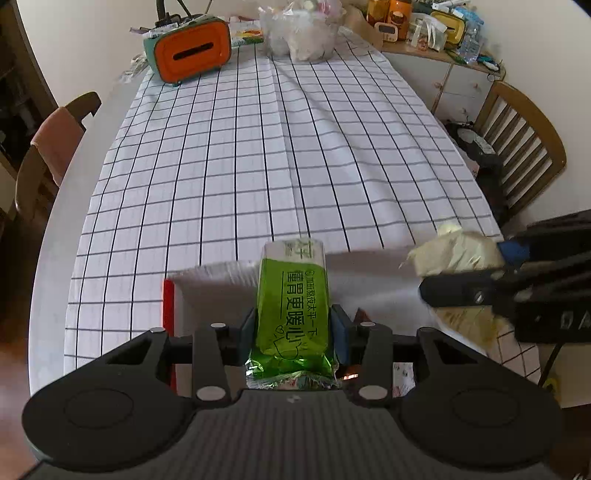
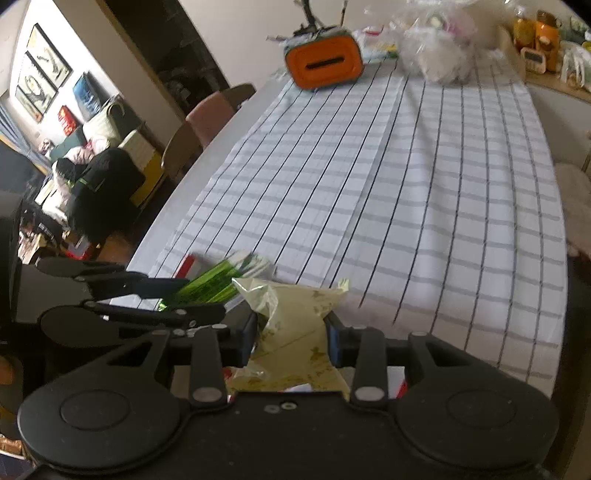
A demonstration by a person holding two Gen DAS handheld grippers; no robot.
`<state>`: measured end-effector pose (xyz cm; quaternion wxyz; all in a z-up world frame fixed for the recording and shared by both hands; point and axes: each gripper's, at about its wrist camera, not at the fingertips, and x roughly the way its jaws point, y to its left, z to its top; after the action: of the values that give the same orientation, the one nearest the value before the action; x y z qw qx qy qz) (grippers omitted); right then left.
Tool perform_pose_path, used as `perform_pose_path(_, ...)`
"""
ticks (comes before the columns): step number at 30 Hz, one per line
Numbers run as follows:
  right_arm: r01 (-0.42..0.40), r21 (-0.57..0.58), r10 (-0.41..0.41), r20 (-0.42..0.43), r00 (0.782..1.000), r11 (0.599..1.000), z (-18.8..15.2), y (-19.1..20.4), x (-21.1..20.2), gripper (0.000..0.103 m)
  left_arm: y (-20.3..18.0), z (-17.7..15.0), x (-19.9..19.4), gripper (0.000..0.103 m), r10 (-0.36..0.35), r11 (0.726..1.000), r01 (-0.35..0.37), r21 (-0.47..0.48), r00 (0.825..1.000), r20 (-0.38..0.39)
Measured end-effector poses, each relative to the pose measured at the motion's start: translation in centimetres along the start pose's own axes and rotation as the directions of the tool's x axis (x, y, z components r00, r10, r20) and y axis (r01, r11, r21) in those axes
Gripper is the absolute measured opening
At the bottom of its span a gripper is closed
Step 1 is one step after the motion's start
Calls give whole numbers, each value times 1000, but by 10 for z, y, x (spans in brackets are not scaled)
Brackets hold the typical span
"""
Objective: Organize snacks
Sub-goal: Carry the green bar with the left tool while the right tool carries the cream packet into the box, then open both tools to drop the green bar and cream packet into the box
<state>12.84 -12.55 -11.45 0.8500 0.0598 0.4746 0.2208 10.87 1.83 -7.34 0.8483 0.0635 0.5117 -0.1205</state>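
Left wrist view: the left claw (image 1: 293, 328) is pinching a green foil snack packet (image 1: 293, 302) by its sides, blue pads tight on it, packet sticking up and forward above the near end of the surface (image 1: 55, 266). Under it there's a white box with a red edge (image 1: 169, 306) sitting on the checked tablecloth (image 1: 277, 155). Off to the right the right claw (image 1: 476, 264) comes in sideways, clamped on a pale yellow snack bag (image 1: 456, 251). Far end of the cloth has an orange tissue box (image 1: 192, 53) and a clear plastic bag (image 1: 303, 33) of stuff.

Right wrist view, a bit blurry: the right claw (image 2: 291, 338) is squeezed on that pale yellow snack bag (image 2: 291, 325), crumpling it in the middle. On the left the left claw (image 2: 192, 299) shows side-on with the green foil snack packet (image 2: 218, 280) between its fingers, just beside the yellow bag. Both packets are off the cloth, up in the claws over the near edge.
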Motion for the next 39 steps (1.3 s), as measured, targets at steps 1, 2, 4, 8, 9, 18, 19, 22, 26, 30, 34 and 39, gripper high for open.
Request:
perform_pose_path(1, -2, -3, 2, -10, 1000, 1000, -4, 2, 3, 37, -1, -3, 1, 41, 0, 1000, 0, -3, 1000, -2)
perform_pose_path(2, -6, 0, 6, -20, 1000, 1000, -9, 5, 7, 37, -2, -7, 3, 41, -4, 1000, 4, -8, 1000, -9)
perform_pose_path(4, -12, 6, 13, -38, 999, 1000, -16, 6, 15, 37, -2, -13, 5, 41, -10, 1000, 10, -28, 1000, -18)
perform_pose_path(8, -7, 20, 8, -70, 998, 1000, -32, 6, 28, 37, -5, -29, 11, 41, -1, 1000, 0, -29, 999, -34)
perform_pose_path(9, -4, 20, 5, -78, 997, 1000, -36, 7, 31, 37, -5, -32, 14, 41, 2, 1000, -3, -29, 999, -41)
perform_pose_path(18, 34, 12, -32, -109, 994, 999, -55, 8, 50, 37, -9, -48, 27, 41, 34, 999, -36, -29, 997, -69)
perform_pose_path(19, 38, 12, -37, -112, 993, 999, -56, 8, 51, 37, -9, -49, 29, 41, 28, 999, -31, -35, 996, -82)
perform_pose_path(22, 44, 18, -41, -118, 992, 999, -61, 7, 53, 37, -8, -51, 35, 41, 25, 999, -29, -40, 993, -112)
perform_pose_path(26, 52, 21, -49, -128, 991, 998, -66, 3, 59, 37, -8, -54, 43, 41, 33, 998, -39, -41, 990, -139)
perform_pose_path(30, 49, 26, -46, -119, 992, 998, -68, 3, 59, 38, -8, -55, 48, 41, 46, 998, -53, -43, 987, -156)
perform_pose_path(34, 50, 15, -48, -114, 992, 999, -70, 4, 59, 39, -11, -56, 47, 41, 70, 996, -77, -39, 986, -154)
perform_pose_path(39, 38, -1, -37, -105, 994, 999, -71, 7, 55, 44, -11, -59, 38, 41, 101, 992, -110, -64, 985, -139)
